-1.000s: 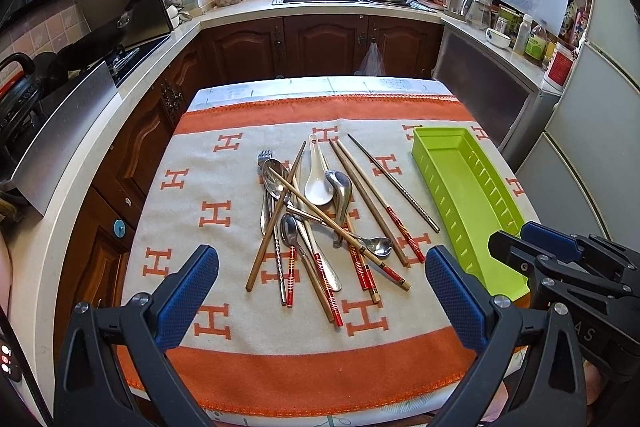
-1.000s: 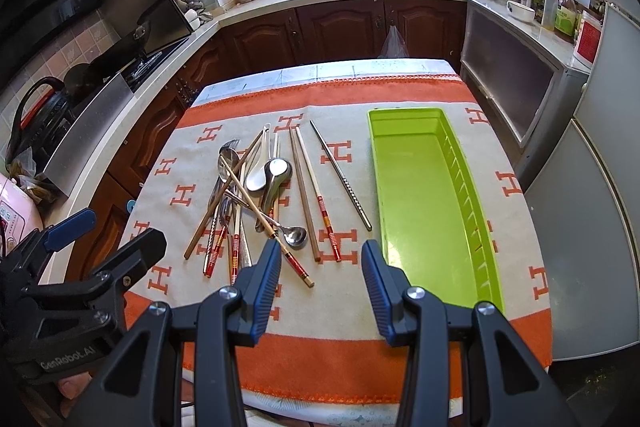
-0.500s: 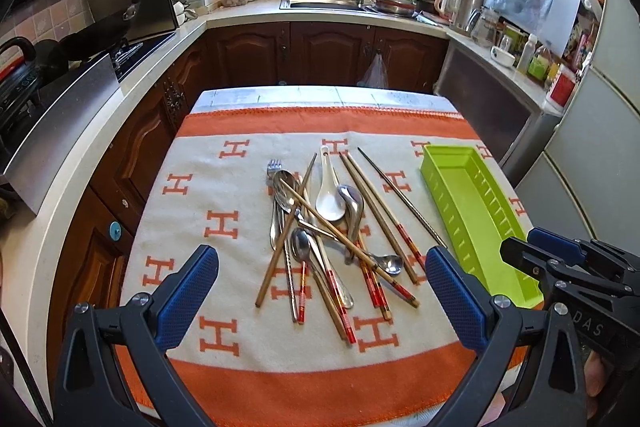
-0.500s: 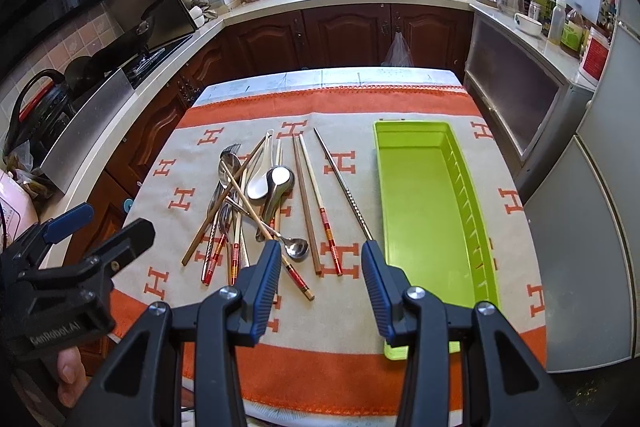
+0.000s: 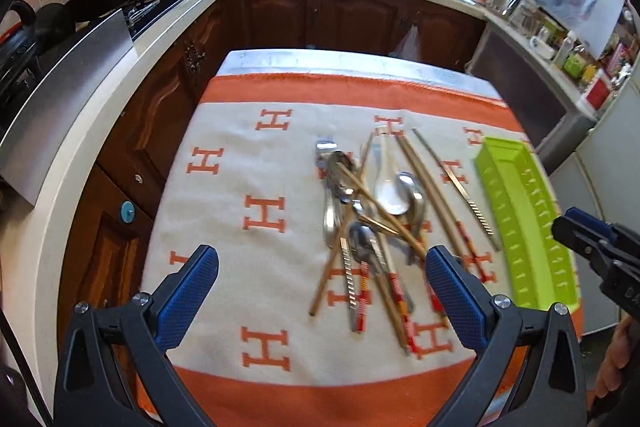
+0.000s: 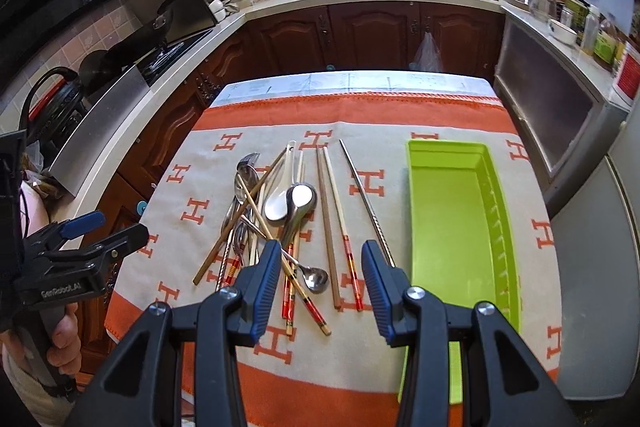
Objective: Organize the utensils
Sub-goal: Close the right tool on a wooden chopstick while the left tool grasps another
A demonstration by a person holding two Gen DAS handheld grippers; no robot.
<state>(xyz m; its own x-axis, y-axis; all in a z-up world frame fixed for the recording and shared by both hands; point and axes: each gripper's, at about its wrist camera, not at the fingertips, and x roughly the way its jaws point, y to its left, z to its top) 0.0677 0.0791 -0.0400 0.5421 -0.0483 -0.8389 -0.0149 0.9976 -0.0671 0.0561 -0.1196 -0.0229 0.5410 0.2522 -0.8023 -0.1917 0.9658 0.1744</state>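
Orange-bordered cloth [image 6: 280, 115] covers kitchen table, wooden cabinets [image 6: 372, 31] behind; left gripper [image 5: 320, 291], right gripper [image 6: 320, 279] jaws spread, empty.

A table covered by a cream woven cloth with orange H marks and orange end bands [image 6: 248, 355] carries everything; a pale blue-grey strip of tabletop [image 6: 360, 83] shows at twelve o'clock; a long lime-green plastic tray [image 6: 460, 227], empty, lies at three o'clock, lengthwise toward twelve; at the centre lies a tangled heap of wooden chopsticks, steel spoons, a fork and a white ceramic soup spoon [image 6: 276, 207]; between heap and tray lies a single thin steel chopstick [image 6: 366, 199], apart from both.
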